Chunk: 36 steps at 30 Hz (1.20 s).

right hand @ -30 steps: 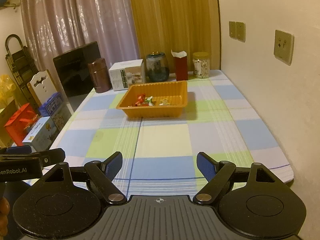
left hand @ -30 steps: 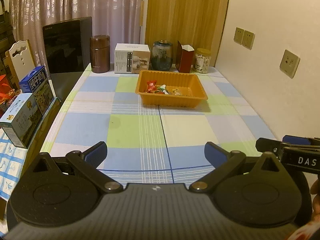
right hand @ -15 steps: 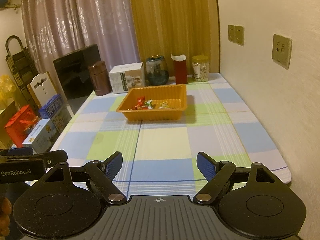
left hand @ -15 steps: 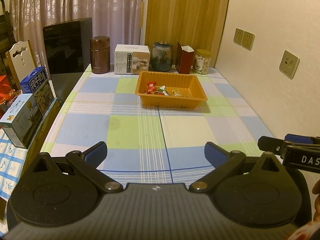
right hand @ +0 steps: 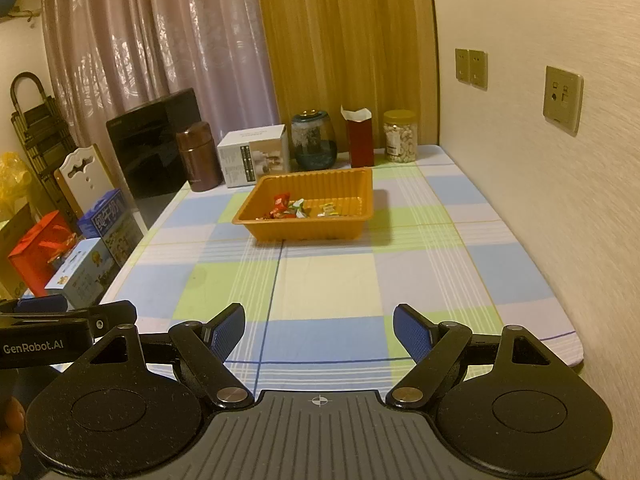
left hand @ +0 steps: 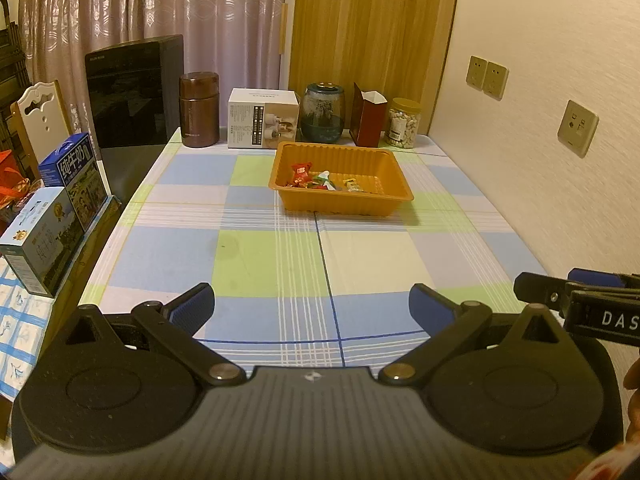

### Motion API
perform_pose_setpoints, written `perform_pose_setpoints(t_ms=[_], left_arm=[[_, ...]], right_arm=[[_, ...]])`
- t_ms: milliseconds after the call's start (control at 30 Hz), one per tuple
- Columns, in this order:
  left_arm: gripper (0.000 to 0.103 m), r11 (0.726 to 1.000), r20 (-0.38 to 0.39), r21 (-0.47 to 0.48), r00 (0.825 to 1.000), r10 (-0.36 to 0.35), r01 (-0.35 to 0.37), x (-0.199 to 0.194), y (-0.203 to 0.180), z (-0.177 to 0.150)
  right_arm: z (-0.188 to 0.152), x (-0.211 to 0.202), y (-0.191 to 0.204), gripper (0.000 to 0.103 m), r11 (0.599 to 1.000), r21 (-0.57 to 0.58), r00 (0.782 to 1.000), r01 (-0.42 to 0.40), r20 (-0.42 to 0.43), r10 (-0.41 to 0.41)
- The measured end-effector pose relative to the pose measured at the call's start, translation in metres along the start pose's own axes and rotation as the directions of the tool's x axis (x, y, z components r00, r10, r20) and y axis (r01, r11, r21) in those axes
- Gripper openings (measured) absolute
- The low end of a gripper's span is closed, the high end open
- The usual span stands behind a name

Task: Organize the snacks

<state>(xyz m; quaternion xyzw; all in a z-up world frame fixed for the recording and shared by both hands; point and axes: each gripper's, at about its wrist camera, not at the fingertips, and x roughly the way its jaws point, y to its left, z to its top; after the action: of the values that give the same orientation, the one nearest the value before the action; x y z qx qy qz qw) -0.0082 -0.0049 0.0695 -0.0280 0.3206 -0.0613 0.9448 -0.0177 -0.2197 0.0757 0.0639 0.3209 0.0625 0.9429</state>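
An orange plastic tray [left hand: 384,196] [right hand: 360,196] sits past the middle of the checked tablecloth, holding several small wrapped snacks [left hand: 320,180] [right hand: 298,208]. My left gripper [left hand: 312,306] hovers over the near edge of the table, jaws wide apart with nothing between the blue pads. My right gripper [right hand: 318,332] hangs beside it, also open and empty. Each gripper shows at the edge of the other's view, the right one [left hand: 580,300] and the left one [right hand: 60,316]. Both are well short of the tray.
Along the table's far edge stand a brown canister [left hand: 199,110], a white box [left hand: 262,124], a dark glass jar [left hand: 323,118], a red carton [left hand: 368,120] and a nut jar [left hand: 405,123]. Milk cartons [left hand: 52,216] and a black appliance [left hand: 134,92] stand left; the wall bounds the right.
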Motion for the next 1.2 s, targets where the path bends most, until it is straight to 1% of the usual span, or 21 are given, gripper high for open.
perform_pose_setpoints(t_ms=[1200], left_arm=[[0.103,1.0,-0.006,-0.003,1.0,-0.002,0.002,0.0028,-0.0003,-0.0036]], right_arm=[[-0.0018,0.0017,0.0002,0.081,1.0,0.006,1.0,0.004,-0.005,-0.004]])
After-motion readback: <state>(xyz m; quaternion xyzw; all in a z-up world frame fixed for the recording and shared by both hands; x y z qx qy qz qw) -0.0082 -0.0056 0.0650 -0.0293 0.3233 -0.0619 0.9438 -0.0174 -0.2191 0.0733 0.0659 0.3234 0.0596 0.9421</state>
